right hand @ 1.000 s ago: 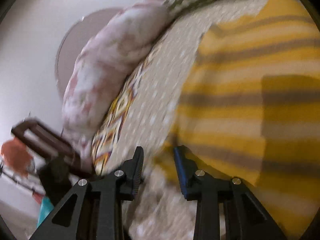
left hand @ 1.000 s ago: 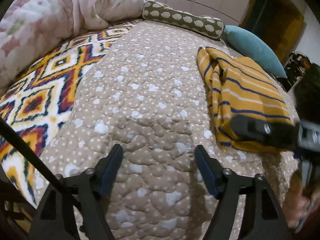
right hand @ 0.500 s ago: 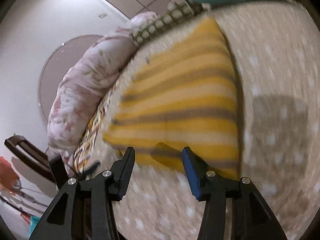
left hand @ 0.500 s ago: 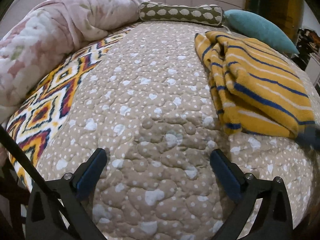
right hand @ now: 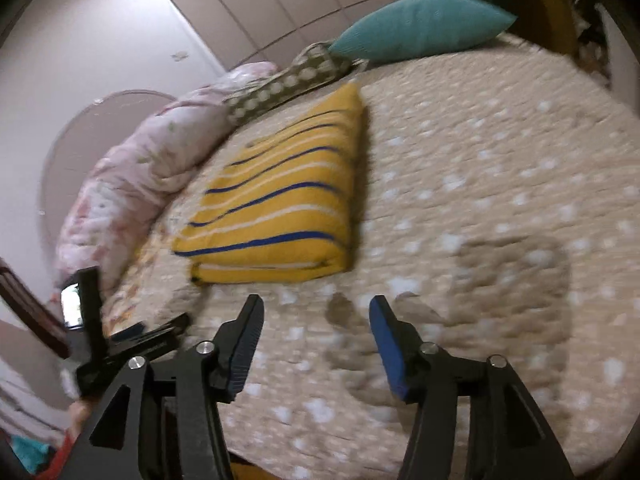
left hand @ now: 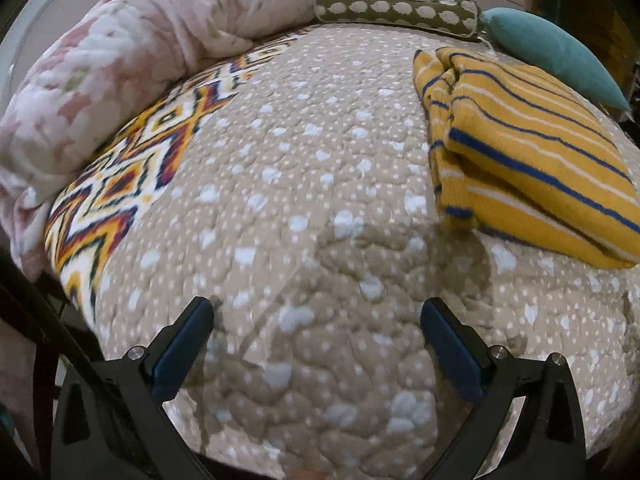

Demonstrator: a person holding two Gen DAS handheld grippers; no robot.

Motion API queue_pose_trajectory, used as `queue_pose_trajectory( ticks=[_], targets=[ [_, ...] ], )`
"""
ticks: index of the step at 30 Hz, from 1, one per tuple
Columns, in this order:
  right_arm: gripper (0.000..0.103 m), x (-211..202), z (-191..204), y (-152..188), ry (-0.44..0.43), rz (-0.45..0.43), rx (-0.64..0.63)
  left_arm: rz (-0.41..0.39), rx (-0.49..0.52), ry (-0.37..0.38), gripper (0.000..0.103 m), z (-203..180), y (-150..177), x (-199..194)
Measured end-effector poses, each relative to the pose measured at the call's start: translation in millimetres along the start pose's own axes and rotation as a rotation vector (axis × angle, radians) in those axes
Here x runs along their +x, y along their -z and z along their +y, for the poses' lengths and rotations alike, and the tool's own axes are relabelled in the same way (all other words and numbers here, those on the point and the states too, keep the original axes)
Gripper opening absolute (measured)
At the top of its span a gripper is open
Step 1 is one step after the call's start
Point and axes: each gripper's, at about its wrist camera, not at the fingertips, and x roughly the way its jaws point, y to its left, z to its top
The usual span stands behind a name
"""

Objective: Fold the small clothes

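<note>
A yellow garment with blue and white stripes (left hand: 528, 152) lies folded on the beige dotted quilt (left hand: 304, 208), at the right of the left wrist view. It also shows in the right wrist view (right hand: 280, 204), ahead and left of my right gripper. My left gripper (left hand: 318, 328) is open wide and empty above bare quilt, left of the garment. My right gripper (right hand: 316, 320) is open and empty, short of the garment's near edge. The left gripper shows at the lower left of the right wrist view (right hand: 120, 336).
A pink floral duvet (left hand: 132, 56) is bunched along the bed's left side. A dotted green bolster (left hand: 396, 10) and a teal pillow (left hand: 556, 56) lie at the head. A zigzag patterned sheet (left hand: 132, 176) shows beside the quilt. A dark chair (right hand: 24, 304) stands off the bed.
My right gripper has pulled back off the garment and opened wider. My left gripper has opened wide and drawn back. The garment now lies folded, free of both grippers.
</note>
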Motion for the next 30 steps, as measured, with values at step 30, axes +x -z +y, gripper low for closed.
queue_pose_trajectory(
  ticks=[30],
  targets=[
    [0.102,37,10,37,0.349,-0.014,-0.221,-0.061,-0.048,0.054,0.103,9,10,-5]
  ],
)
